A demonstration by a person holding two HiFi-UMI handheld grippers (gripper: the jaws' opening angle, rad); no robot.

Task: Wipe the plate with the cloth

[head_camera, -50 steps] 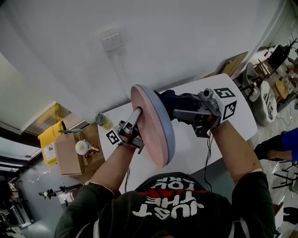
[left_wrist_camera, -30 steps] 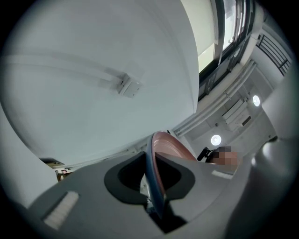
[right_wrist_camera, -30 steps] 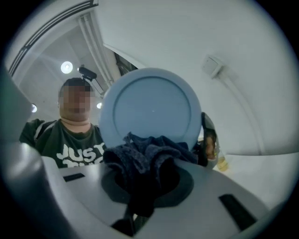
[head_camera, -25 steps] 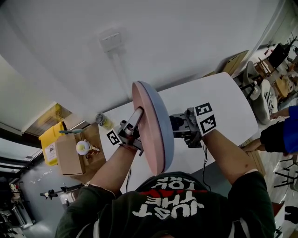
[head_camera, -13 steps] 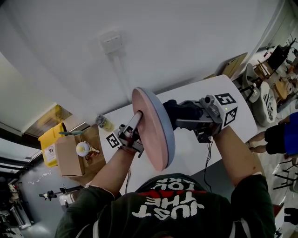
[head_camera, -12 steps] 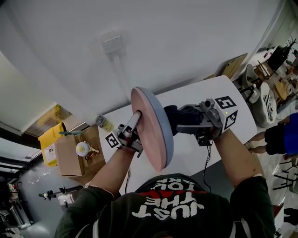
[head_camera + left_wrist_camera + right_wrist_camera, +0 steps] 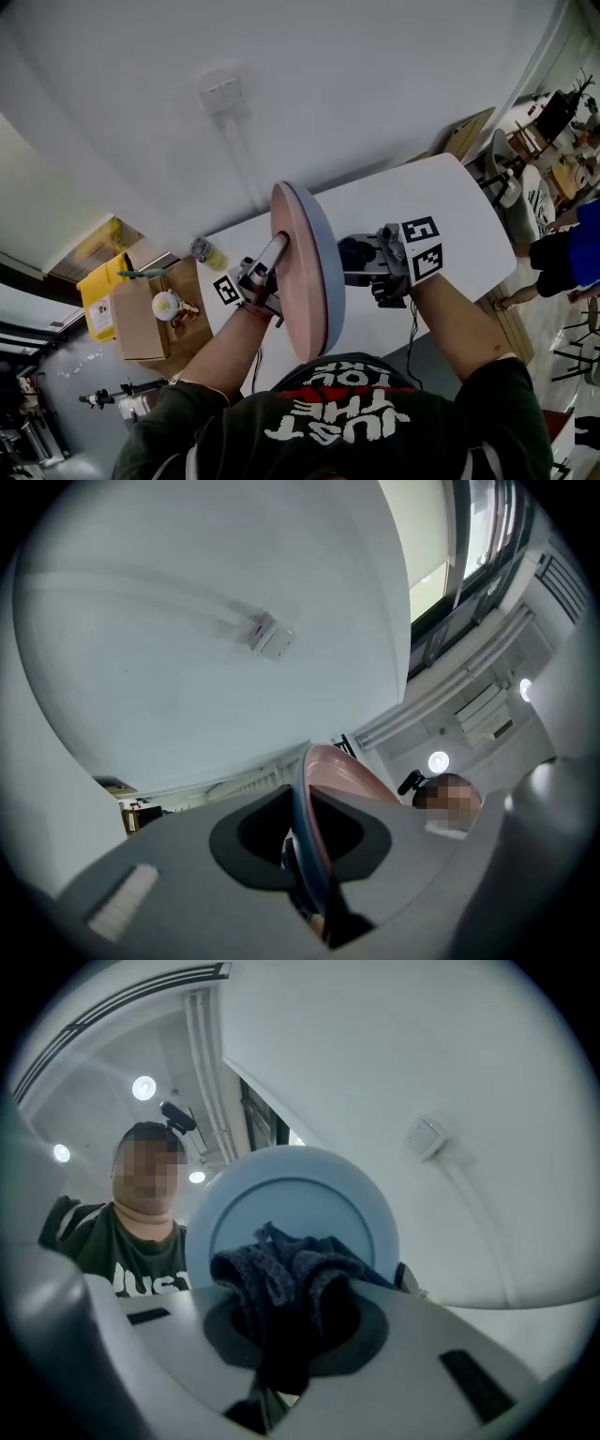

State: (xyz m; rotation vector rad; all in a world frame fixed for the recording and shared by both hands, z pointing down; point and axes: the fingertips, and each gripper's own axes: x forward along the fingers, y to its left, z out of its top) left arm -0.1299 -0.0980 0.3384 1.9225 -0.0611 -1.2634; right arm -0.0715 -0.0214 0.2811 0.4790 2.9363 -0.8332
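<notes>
I hold a round plate (image 7: pixel 302 281) on edge above the white table (image 7: pixel 459 197), its pink face to the left and its blue side to the right. My left gripper (image 7: pixel 277 248) is shut on the plate's rim; in the left gripper view that rim (image 7: pixel 319 789) runs between the jaws of the left gripper (image 7: pixel 314 864). My right gripper (image 7: pixel 354 255) is shut on a dark cloth (image 7: pixel 349 251), which presses on the blue side. In the right gripper view the cloth (image 7: pixel 291 1283) bunches out of the right gripper (image 7: pixel 286 1340) in front of the blue plate (image 7: pixel 300 1194).
On the floor to the left of the table stand a cardboard box (image 7: pixel 131 323), a yellow bin (image 7: pixel 94 291) and a small bottle (image 7: pixel 208 251). A wall socket (image 7: pixel 223 92) is behind the table. A person in blue (image 7: pixel 572 248) and furniture are at the far right.
Over the last second the right gripper swept the cloth up along the blue side and back down toward me. The left gripper and plate have barely moved.
</notes>
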